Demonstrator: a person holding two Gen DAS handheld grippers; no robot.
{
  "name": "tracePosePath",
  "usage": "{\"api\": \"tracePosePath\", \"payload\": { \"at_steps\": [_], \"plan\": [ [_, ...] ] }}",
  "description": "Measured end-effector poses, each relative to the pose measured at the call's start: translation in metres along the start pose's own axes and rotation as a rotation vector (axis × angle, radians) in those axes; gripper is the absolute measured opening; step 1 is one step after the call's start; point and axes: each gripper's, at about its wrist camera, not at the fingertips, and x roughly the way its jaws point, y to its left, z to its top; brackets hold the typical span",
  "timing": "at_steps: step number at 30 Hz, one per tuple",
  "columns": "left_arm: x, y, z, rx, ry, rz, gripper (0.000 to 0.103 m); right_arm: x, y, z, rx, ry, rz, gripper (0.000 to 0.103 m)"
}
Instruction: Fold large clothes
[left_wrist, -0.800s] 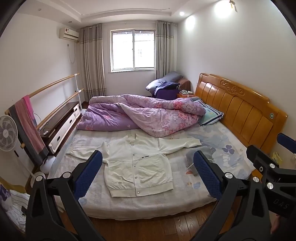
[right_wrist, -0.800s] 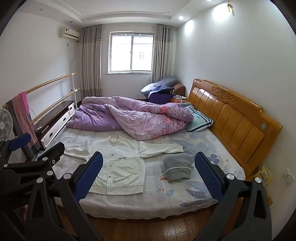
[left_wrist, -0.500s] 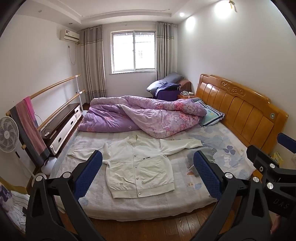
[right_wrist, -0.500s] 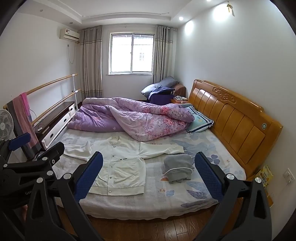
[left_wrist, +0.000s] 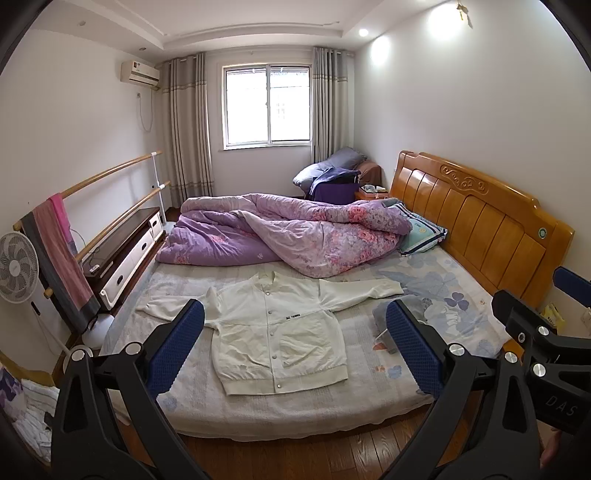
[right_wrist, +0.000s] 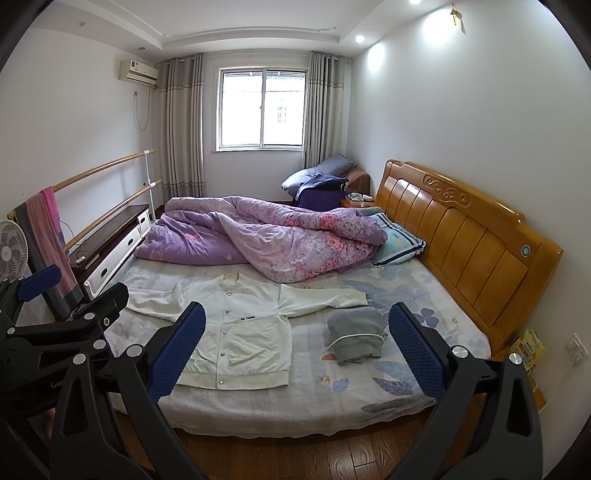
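A white snap-button jacket (left_wrist: 273, 332) lies flat, front up, sleeves spread, on the near half of the bed; it also shows in the right wrist view (right_wrist: 240, 332). A folded grey garment (right_wrist: 356, 334) lies to its right on the sheet. My left gripper (left_wrist: 295, 347) is open and empty, held off the near bed edge above the floor. My right gripper (right_wrist: 295, 347) is open and empty too, to the right of the left one. Neither touches the cloth.
A crumpled purple floral duvet (left_wrist: 280, 232) fills the far half of the bed, with a pillow (left_wrist: 421, 232) by the wooden headboard (left_wrist: 480, 221). A fan (left_wrist: 16, 267), towel rail and TV cabinet (left_wrist: 122, 251) stand left. Wooden floor (left_wrist: 295, 454) runs along the near edge.
Both views have shifted slightly; the bed sits a little higher and nearer in the frames. The jacket and grey garment have not moved. Both grippers stay open.
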Motion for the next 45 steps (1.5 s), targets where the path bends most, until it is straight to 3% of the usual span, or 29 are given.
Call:
{"api": "tracePosePath", "payload": {
  "at_steps": [45],
  "plan": [
    [0.007,-0.002,-0.005,-0.016,0.013,-0.003,0.098,0.006,-0.009,0.0,0.009,0.025,0.01,0.096]
  ]
}}
